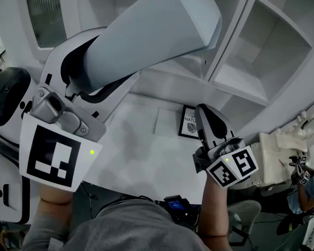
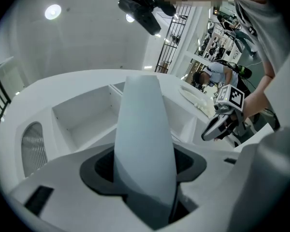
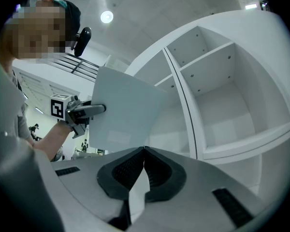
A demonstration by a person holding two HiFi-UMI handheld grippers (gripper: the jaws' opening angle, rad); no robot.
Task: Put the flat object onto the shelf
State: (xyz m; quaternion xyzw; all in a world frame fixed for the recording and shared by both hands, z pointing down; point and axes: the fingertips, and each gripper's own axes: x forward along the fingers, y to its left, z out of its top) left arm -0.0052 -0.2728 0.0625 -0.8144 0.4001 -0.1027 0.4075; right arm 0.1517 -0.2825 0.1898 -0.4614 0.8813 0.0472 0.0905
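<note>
While the left gripper (image 1: 86,85) stands raised at the left of the head view, its jaws are clenched on one end of the board (image 1: 157,30).

Board: flat, plain, pale grey-blue. Held in the air above the table (image 1: 131,161), slanting up and to the right across the front of the shelf (image 1: 240,88). It lies in no compartment and touches neither shelf nor table. In the left gripper view it shows edge-on, rising between the two dark pads (image 2: 99,170), which press on its faces.

Right gripper (image 1: 204,114): low at centre right, apart from the board, pointing up toward the shelf. Jaws closed tip to tip, gripping nothing.

Shelf: white, with open compartments split by uprights and level boards. Grille (image 1: 47,14) at its upper left.

Table: white, below both grippers.

Frame (image 1: 188,122): small, dark-edged, flat on the table just beside the right gripper's tip. Print too small to read.

Ornament (image 1: 282,150): white, carved-looking, at the right of the head view. Kind cannot be told.
</note>
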